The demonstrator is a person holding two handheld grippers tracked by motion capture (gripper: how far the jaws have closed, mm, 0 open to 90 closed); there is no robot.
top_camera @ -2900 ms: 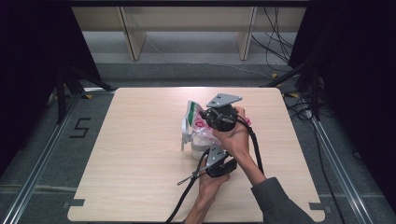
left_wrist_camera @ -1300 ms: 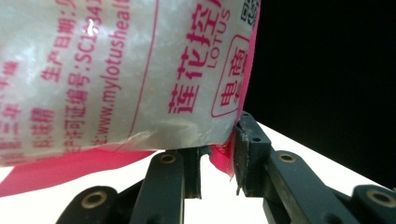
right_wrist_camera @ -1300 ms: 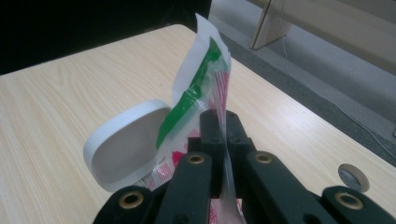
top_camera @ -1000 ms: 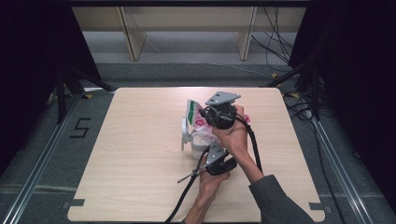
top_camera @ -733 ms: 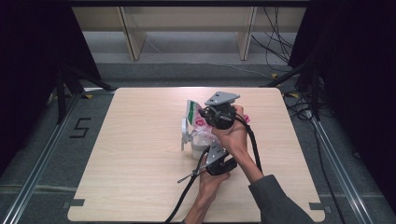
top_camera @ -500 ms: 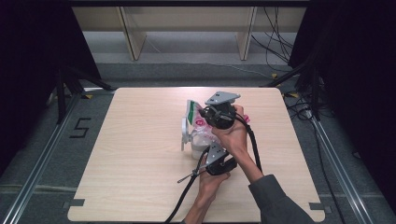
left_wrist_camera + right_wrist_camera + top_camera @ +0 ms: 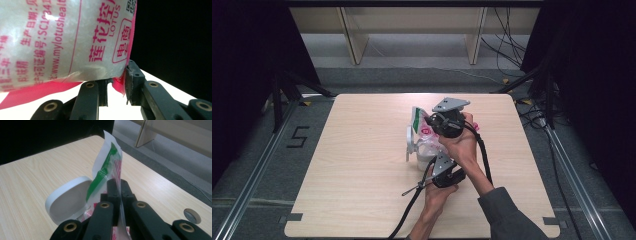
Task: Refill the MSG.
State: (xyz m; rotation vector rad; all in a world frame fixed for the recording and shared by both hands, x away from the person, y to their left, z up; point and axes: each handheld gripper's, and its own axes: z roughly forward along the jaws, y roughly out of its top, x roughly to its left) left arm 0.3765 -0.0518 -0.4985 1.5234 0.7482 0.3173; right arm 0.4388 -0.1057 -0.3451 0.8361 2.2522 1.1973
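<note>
A white plastic bag [image 7: 418, 121] with green and pink print stands upright over a white tub [image 7: 424, 156] whose flip lid [image 7: 409, 145] hangs open to the left. My right gripper [image 7: 431, 125] is shut on the bag's flat upper edge [image 7: 110, 162], with the open lid [image 7: 70, 200] just below it. My left gripper [image 7: 434, 161] comes in from lower down. Its jaws [image 7: 117, 82] stand a narrow way apart, with the bag's pink bottom corner [image 7: 118, 83] pinched between them and the filled bag [image 7: 62, 42] bulging above.
The wooden table [image 7: 362, 175] has free room left of the tub and along its far side. A small round metal disc [image 7: 192, 215] lies on the tabletop to the right. Black cables trail from both grippers toward the near edge. Shelf legs stand beyond the table.
</note>
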